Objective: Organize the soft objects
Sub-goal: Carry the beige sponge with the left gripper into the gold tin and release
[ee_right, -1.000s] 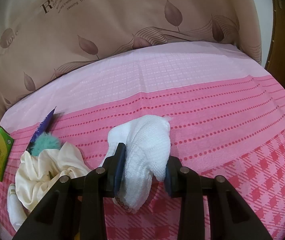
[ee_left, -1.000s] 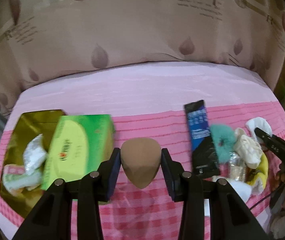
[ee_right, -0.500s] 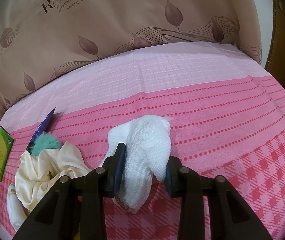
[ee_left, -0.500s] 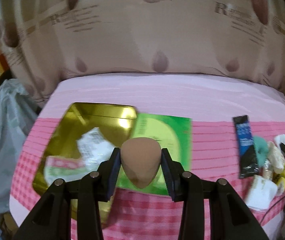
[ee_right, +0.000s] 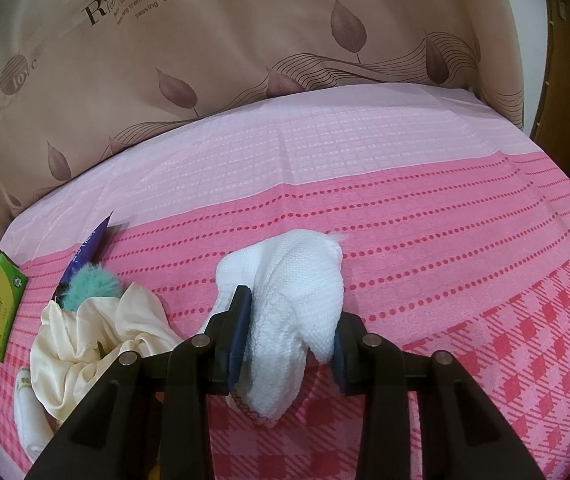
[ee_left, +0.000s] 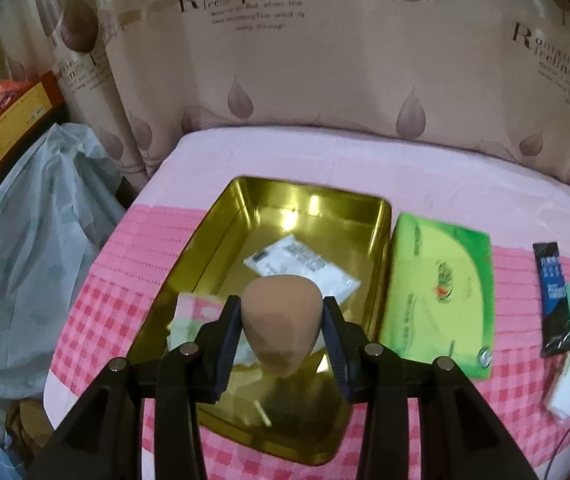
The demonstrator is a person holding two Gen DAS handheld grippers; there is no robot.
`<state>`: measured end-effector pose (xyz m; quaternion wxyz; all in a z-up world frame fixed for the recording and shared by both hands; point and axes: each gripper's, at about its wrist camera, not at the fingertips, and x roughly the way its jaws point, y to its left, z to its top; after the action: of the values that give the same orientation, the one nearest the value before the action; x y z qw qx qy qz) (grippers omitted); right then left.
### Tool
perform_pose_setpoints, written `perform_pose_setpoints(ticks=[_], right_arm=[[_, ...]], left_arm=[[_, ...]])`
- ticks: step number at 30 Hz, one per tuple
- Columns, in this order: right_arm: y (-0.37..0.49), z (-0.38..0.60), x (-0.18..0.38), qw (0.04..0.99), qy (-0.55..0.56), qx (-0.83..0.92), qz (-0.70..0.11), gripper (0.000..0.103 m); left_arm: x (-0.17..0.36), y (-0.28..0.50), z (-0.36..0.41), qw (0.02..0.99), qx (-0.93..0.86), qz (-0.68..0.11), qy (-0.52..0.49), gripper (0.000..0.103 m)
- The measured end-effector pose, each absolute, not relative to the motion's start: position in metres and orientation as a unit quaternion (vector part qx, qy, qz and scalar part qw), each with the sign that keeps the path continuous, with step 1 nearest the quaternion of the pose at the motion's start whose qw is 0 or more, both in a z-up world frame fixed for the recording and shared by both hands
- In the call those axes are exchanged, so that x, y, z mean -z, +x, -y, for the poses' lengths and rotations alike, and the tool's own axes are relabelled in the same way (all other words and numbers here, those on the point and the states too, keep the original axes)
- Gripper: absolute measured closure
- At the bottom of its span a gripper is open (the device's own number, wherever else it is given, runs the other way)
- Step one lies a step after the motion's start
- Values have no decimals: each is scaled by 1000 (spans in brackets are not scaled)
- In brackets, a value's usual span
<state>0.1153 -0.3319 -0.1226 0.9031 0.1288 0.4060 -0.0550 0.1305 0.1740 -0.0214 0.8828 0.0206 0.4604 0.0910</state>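
1. Your left gripper [ee_left: 283,322] clamps the tan sponge [ee_left: 281,322] between both jaws, its rounded end away from you and its narrow tip hanging below the pads.
2. A second ago that sponge hung over bare pink cloth, with the green box just left of the jaws and the gold tin farther left. Now the gold tin [ee_left: 381,216] lies straight under and ahead of the jaws, and the green box [ee_left: 441,296] sits to their right.
3. Inside the tin, a white packet [ee_left: 305,266] lies just beyond the sponge, and a pink and green packet [ee_left: 197,312] shows beside the left jaw.
4. The black sachet [ee_left: 555,300] and the small pile next to it have slid to the far right edge of the left view.
5. The grip on the sponge looks the same as before.
6. Your right gripper [ee_right: 291,332] has the white knitted cloth [ee_right: 301,312] between its jaws, both pads against it; the cloth bulges ahead of them and droops below.
7. That hand has not shifted: the pink tablecloth [ee_right: 445,220] and the cloth line up as they did a second ago.
8. Left of the right jaws lie a cream cloth [ee_right: 89,336], a teal fluffy ball [ee_right: 93,286] and the green box, all unmoved.
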Motion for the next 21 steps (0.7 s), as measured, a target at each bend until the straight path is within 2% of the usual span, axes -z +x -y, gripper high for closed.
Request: perform_pose_setpoints(ticks=[13,21], right_arm=[[115,332,123,903,129,55,-406,69],[115,331,123,903,128,56,-406,69]], left_arm=[[58,112,-185,867,-81,-491,5,62],[62,110,-188,870,-72,-489,0,60]])
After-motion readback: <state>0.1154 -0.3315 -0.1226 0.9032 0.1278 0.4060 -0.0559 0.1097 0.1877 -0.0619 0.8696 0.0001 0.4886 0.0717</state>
